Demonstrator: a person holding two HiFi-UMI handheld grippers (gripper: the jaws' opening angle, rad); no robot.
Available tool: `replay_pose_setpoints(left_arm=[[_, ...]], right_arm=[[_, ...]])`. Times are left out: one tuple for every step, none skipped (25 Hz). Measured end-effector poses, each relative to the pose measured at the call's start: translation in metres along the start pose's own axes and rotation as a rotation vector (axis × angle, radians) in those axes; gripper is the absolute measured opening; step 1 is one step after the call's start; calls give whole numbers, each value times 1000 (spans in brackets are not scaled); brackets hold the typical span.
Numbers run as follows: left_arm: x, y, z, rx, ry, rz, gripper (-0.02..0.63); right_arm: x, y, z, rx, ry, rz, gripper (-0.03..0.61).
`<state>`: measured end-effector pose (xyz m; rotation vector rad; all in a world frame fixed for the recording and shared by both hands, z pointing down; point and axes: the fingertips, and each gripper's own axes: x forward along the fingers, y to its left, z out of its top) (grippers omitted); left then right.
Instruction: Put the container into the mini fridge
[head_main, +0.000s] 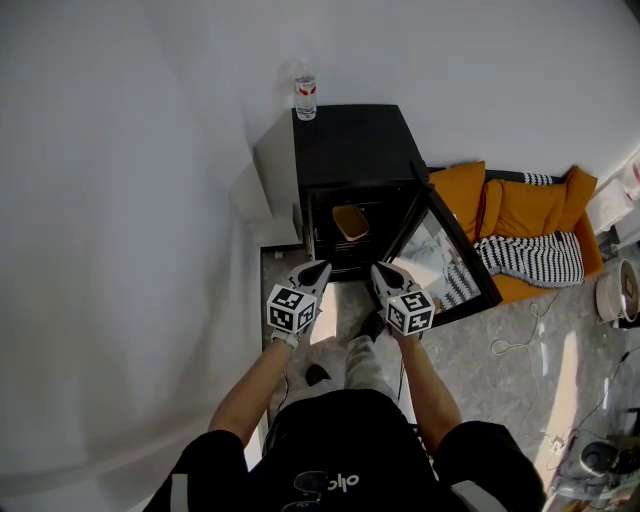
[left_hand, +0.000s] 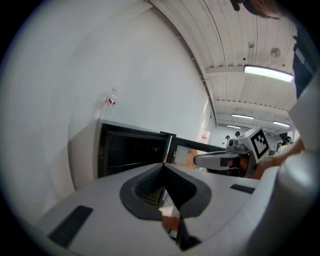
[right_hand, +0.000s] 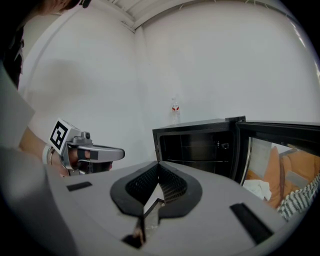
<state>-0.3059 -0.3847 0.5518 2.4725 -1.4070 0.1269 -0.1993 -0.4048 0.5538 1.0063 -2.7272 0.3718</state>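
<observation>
The black mini fridge (head_main: 350, 150) stands against the wall with its door (head_main: 455, 262) swung open to the right. On a shelf inside sits a container with a tan lid (head_main: 350, 222). My left gripper (head_main: 316, 271) and right gripper (head_main: 384, 272) hover side by side just in front of the opening, both shut and empty. In the left gripper view the jaw tips of the left gripper (left_hand: 164, 165) meet before the fridge (left_hand: 132, 150). The right gripper view shows the right gripper (right_hand: 158, 163) with its jaws together, the fridge (right_hand: 200, 145) and its door (right_hand: 280, 150) ahead.
A water bottle (head_main: 306, 97) stands on the fridge top. Orange cushions (head_main: 505, 205) and a striped cloth (head_main: 530, 257) lie behind the open door. A cable (head_main: 520, 340) trails over the floor, and a pot (head_main: 615, 292) sits at far right. A white wall closes the left side.
</observation>
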Motion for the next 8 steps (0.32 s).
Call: replay_pose_setpoints(left_arm=[[0, 0, 0, 0, 0, 1, 8], [0, 0, -1, -1, 0, 1, 8], [-1, 0, -1, -2, -1, 1, 8], [-1, 0, -2, -4, -1, 2, 8], [-1, 0, -3, -5, -1, 2, 8], [-2, -1, -3, -5, -1, 2, 8], [-2, -1, -4, -4, -1, 1, 8], [-2, -1, -4, -4, 0, 1, 8]], right_arm=[[0, 0, 0, 0, 0, 1, 8], [0, 0, -1, 1, 0, 1, 9], [0, 0, -2, 0, 1, 1, 9], [-1, 0, -2, -1, 2, 1, 8], [-1, 0, -3, -2, 2, 0, 9], [-2, -1, -3, -2, 2, -1, 8], [-2, -1, -3, -2, 1, -2, 9], [-3, -2, -4, -2, 1, -3, 8]])
